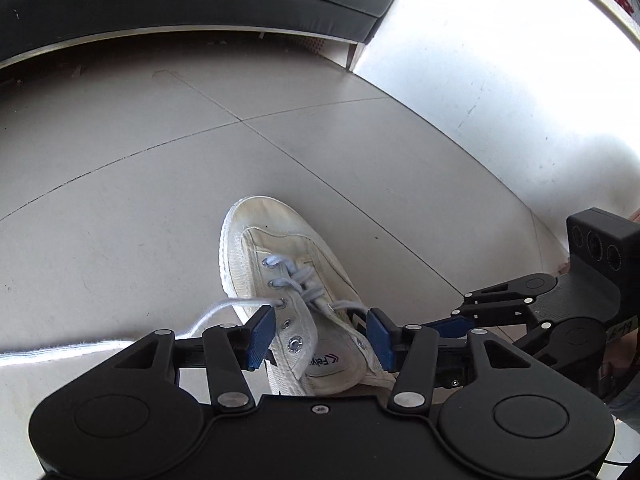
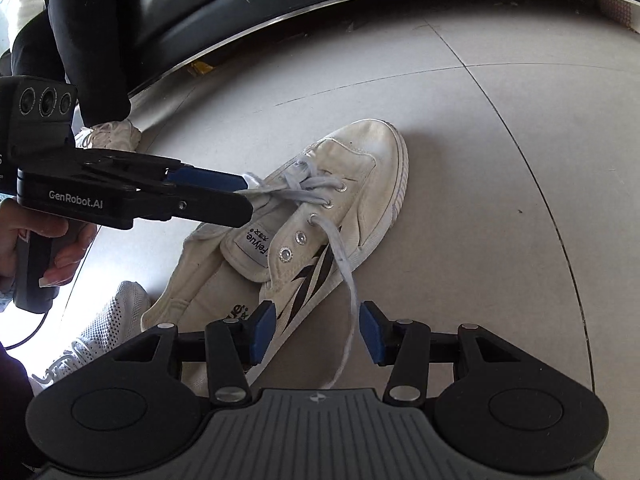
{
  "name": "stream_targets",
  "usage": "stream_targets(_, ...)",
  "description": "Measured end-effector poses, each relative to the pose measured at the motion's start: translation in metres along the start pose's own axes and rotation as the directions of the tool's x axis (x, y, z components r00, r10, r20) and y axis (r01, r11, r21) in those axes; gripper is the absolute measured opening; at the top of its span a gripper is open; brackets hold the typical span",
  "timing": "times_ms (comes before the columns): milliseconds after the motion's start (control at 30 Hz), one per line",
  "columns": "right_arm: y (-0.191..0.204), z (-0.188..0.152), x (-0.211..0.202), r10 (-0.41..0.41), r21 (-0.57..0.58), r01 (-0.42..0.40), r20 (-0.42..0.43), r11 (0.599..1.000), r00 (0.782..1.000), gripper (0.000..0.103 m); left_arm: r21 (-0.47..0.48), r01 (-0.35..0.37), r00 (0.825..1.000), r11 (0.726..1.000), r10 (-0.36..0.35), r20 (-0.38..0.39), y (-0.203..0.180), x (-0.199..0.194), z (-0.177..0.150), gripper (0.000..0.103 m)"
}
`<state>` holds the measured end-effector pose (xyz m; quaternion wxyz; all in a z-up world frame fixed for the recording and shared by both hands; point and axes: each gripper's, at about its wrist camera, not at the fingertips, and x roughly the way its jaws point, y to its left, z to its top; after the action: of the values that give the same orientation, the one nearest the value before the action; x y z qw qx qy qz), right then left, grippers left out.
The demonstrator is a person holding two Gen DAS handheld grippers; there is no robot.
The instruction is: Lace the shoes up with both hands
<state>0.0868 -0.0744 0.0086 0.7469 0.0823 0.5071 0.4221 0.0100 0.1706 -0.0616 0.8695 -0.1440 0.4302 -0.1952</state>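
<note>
A white canvas sneaker (image 1: 280, 248) lies on the tiled floor, laced with a pale blue lace (image 1: 296, 280) through its front eyelets. My left gripper (image 1: 320, 336) stands open astride the sneaker's tongue, and nothing is pressed between its blue pads. One loose lace end (image 1: 208, 316) trails off to the left past its left finger. In the right wrist view the sneaker (image 2: 360, 184) points up and right. The other lace end (image 2: 348, 280) hangs loosely between the fingers of my open right gripper (image 2: 318, 330). The left gripper (image 2: 246, 196) reaches in from the left, its tips by the crossed lace.
A dark sofa (image 1: 180, 4) on a metal base runs along the back. A person's hand (image 2: 60, 256) holds the left gripper's handle. Two feet in white shoes (image 2: 108, 136) (image 2: 100, 328) stand left of the sneaker. The right gripper's body (image 1: 592, 272) is close at the right.
</note>
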Motion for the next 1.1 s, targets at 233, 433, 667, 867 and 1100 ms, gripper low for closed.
stream_targets(233,-0.006,-0.003,0.001,0.014,0.04,-0.015,0.012,0.999,1.0,0.043,0.071,-0.081,0.996,0.994,0.084,-0.038,-0.006,-0.002,0.0,0.052)
stream_targets(433,-0.013,0.002,-0.011,-0.102,-0.019,0.102,-0.017,0.995,0.995,0.043,0.034,-0.078,0.994,0.996,0.08,-0.08,0.001,-0.008,-0.014,0.052)
stream_targets(667,-0.014,0.004,0.002,-0.131,-0.07,0.126,-0.067,0.99,0.989,0.043,-0.002,-0.017,0.997,1.0,0.016,-0.079,-0.008,0.001,-0.017,0.055)
stream_targets(867,-0.011,0.005,0.003,-0.187,-0.136,0.178,-0.06,0.975,0.98,0.047,-0.022,0.086,0.989,0.996,-0.088,-0.118,-0.01,-0.002,-0.024,0.055)
stream_targets(1100,-0.029,0.012,-0.001,-0.324,-0.209,0.31,-0.037,0.927,0.945,0.054,-0.074,-0.014,0.994,0.997,0.006,-0.113,0.016,-0.036,-0.025,0.058)
